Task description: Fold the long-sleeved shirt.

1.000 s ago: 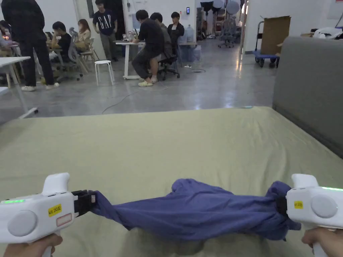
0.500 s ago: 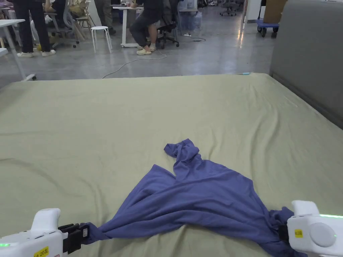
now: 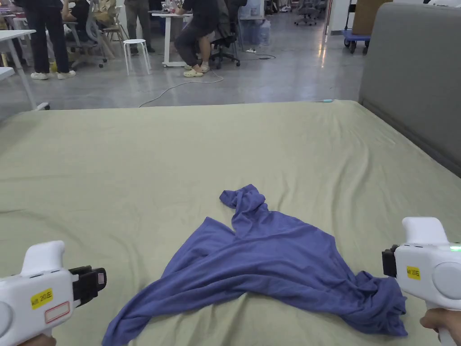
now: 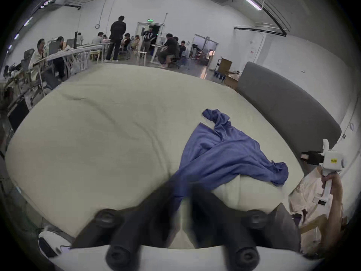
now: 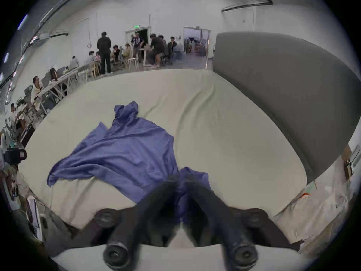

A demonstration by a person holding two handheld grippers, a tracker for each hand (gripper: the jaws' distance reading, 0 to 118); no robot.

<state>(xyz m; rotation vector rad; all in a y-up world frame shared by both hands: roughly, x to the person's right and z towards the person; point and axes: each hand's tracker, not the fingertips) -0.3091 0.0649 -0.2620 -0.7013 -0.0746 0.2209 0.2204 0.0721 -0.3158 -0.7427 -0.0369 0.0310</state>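
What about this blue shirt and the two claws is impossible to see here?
1. Right claw, right gripper view: blurred; whether it is open or shut, or touches the shirt, is unclear.
2. Shirt's sleeves, head view: lost in its own bunched folds.
3. Left claw, head view: the picture's edge cuts off its handle.

the blue shirt (image 3: 270,266) is soft, matt cloth. the green sheet (image 3: 180,157) is cloth too. the floor (image 3: 279,81) looks smooth and shiny.
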